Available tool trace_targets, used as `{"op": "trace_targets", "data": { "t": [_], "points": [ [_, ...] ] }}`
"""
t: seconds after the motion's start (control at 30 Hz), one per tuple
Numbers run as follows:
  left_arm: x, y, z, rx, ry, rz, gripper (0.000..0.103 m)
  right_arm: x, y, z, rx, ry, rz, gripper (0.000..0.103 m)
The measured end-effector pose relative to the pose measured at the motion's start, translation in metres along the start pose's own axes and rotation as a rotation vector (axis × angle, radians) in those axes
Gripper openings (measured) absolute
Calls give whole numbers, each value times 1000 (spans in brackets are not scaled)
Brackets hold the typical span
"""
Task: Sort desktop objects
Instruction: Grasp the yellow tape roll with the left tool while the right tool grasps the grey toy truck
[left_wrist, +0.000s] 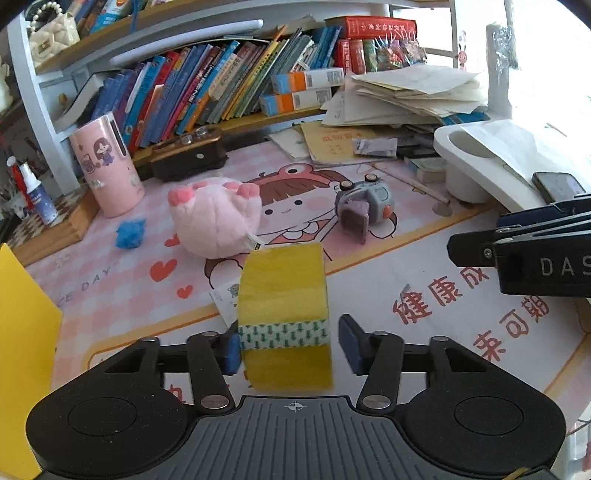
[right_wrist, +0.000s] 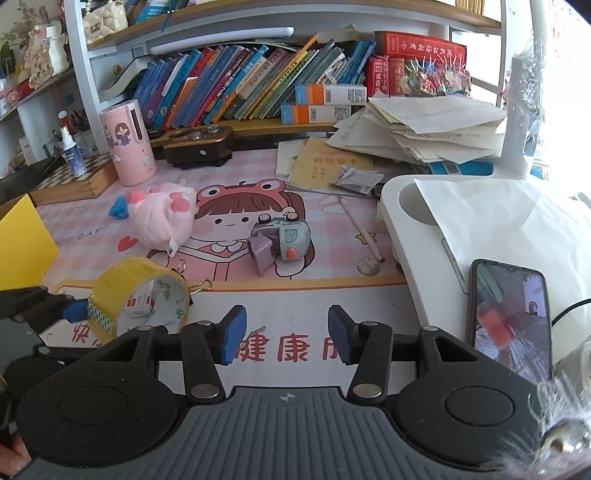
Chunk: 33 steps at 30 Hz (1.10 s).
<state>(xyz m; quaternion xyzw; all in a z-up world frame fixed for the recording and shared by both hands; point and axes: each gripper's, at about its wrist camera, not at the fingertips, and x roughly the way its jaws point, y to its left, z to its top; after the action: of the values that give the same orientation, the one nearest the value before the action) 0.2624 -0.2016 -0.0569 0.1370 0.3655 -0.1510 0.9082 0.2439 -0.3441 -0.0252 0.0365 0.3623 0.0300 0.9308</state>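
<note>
A yellow tape roll (left_wrist: 284, 295) with a green-patterned white band stands on its edge on the desk mat, between the fingers of my left gripper (left_wrist: 290, 343). The left pad (left_wrist: 232, 350) touches the roll; the right pad (left_wrist: 349, 341) stands a small gap off it. From the right wrist, the same tape roll (right_wrist: 140, 295) shows at the lower left, with the left gripper's blue pad (right_wrist: 74, 310) against its far side. My right gripper (right_wrist: 286, 332) hangs open over the white mat with red characters, nothing between its pads. A pink plush (left_wrist: 216, 218), a blue fluff ball (left_wrist: 131, 232) and a grey toy camera (left_wrist: 365, 206) lie further back.
A yellow box (left_wrist: 22, 332) stands at the left edge. A white tray (right_wrist: 406, 221) holding paper and a phone (right_wrist: 509, 317) fills the right. A pink cylinder (left_wrist: 107, 166), a chessboard box, a dark case, piled papers and a bookshelf line the back. A binder clip (right_wrist: 201, 286), pencil (right_wrist: 360, 225) and coin (right_wrist: 367, 266) lie on the mat.
</note>
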Motion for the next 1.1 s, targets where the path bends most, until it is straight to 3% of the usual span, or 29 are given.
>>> {"op": "trace_targets", "data": {
  "t": [0.27, 0.5, 0.57, 0.93, 1.1],
  "points": [
    [-17, 11, 4, -55, -27, 11, 41, 15, 2, 5, -4, 9, 4, 54],
    [-42, 35, 0, -212, -4, 20, 41, 50, 7, 16, -15, 15, -15, 80],
    [-48, 40, -4, -240, -3, 36, 41, 69, 11, 23, -25, 41, -31, 81],
    [-75, 57, -17, -317, -11, 121, 41, 136, 26, 41, -203, -5, -59, 84],
    [-84, 61, -19, -340, -21, 139, 41, 149, 24, 44, -184, -5, -57, 81]
  ]
}}
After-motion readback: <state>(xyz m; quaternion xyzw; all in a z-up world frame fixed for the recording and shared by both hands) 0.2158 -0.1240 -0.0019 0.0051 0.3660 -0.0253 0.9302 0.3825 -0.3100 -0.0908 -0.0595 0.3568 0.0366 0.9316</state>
